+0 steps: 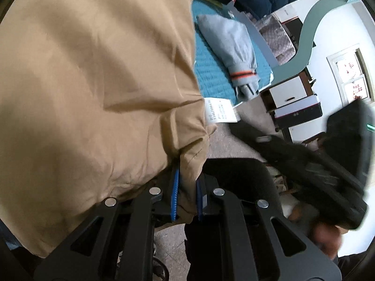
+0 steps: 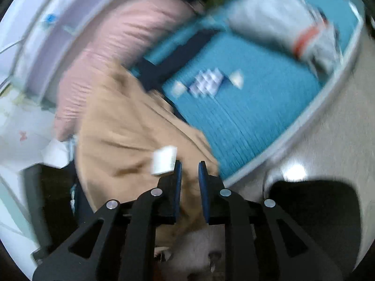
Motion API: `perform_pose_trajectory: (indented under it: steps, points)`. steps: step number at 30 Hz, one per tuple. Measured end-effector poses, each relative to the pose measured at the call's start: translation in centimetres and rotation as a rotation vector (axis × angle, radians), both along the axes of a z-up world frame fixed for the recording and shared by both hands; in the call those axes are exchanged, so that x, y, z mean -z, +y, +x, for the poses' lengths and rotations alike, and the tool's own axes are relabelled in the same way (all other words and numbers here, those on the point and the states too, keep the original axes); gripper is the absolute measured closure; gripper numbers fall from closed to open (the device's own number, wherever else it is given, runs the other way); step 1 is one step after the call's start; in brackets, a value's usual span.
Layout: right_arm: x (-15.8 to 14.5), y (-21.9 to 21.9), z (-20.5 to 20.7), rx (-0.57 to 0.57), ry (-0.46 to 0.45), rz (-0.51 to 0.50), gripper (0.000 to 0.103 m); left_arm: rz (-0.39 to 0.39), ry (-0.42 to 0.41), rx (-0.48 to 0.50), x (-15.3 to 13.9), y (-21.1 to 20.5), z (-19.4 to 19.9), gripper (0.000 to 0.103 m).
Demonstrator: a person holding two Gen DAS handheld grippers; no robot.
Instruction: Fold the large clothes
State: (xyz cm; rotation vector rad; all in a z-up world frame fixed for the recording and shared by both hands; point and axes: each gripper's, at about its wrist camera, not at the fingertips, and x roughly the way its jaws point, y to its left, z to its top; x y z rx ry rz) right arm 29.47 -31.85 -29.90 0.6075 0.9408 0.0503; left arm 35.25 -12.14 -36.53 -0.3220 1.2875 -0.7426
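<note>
Tan cotton-looking fabric filled most of the left wrist view: the big tan garment (image 1: 93, 82) hung in front of the camera, and the left gripper (image 1: 187, 195) was clamped on a bunched edge of it, blue pads (image 1: 175, 192) pressing the cloth from both sides. A white care label (image 1: 220, 113) stuck out from the seam just above that pinch. Off to the right in the same view, the right gripper (image 1: 328, 175) showed up as a dark blurry shape with a hand behind it, apart from the cloth. Behind everything sat a teal quilted mat (image 1: 211, 75) with a folded grey garment (image 1: 234, 53) lying on it, orange stripe at one end. The right wrist picture was pretty smeared, tbh. The right gripper (image 2: 190, 187) had its fingers set a little apart with tan cloth (image 2: 131, 135) showing between and behind them, but I honestly couldn't tell if it was gripping anything or just hovering in front. The label (image 2: 164, 160) sat just left of its left fingertip. The garment draped over the near edge of the teal mat (image 2: 246, 117), with something pink (image 2: 117, 46) heaped beyond it and the grey bundle (image 2: 281, 25) at the far end.
</note>
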Motion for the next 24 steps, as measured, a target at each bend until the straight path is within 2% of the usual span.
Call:
perform_pose_trajectory:
  steps: [2,4,5,6,7,8,10,12,15,17,21,24]
  points:
    - [-1.4,1.0,0.3,-0.079,-0.061,0.069,0.087,-0.016,-0.010,0.008,-0.5,0.3,0.3,0.088]
    - [-1.2,1.9,1.2,-0.136,-0.048,0.152,0.087,-0.019,-0.025,0.029,-1.1,0.8,-0.1,0.078]
    - [-0.7,2.0,1.6,-0.142,-0.027,0.196,0.087,-0.006,-0.041,0.046,-1.5,0.9,-0.4,0.070]
    - [0.4,2.2,2.3,-0.142,0.021,0.244,0.088,0.009,-0.071,0.054,-2.0,0.8,-0.6,0.065]
    - [1.7,2.5,3.0,-0.155,0.082,0.265,0.093,0.048,-0.113,0.056,-2.6,1.0,-1.1,0.052]
    - [2.7,2.7,3.4,-0.137,0.121,0.229,0.093,0.079,-0.139,0.056,-3.1,1.2,-1.5,0.043]
    - [4.0,3.0,3.9,-0.126,0.162,0.115,0.103,0.075,-0.183,0.058,-4.7,2.6,-2.2,0.043]
    - [5.0,2.8,4.1,-0.113,0.178,0.089,0.103,0.098,-0.207,0.064,-5.8,3.8,-2.2,0.041]
    - [5.1,3.3,4.3,-0.117,0.171,-0.005,0.103,0.170,-0.308,0.010,-7.3,5.1,-1.0,0.040]
    - [5.2,3.6,4.6,-0.125,0.164,-0.023,0.103,0.167,-0.320,-0.033,-7.7,6.4,0.4,0.040]
    - [5.7,4.0,5.4,-0.130,0.164,-0.078,0.103,0.243,-0.335,-0.136,-7.7,7.3,4.7,0.039]
    - [6.3,4.5,6.6,-0.128,0.160,-0.092,0.103,0.279,-0.329,-0.155,-6.8,6.8,7.9,0.040]
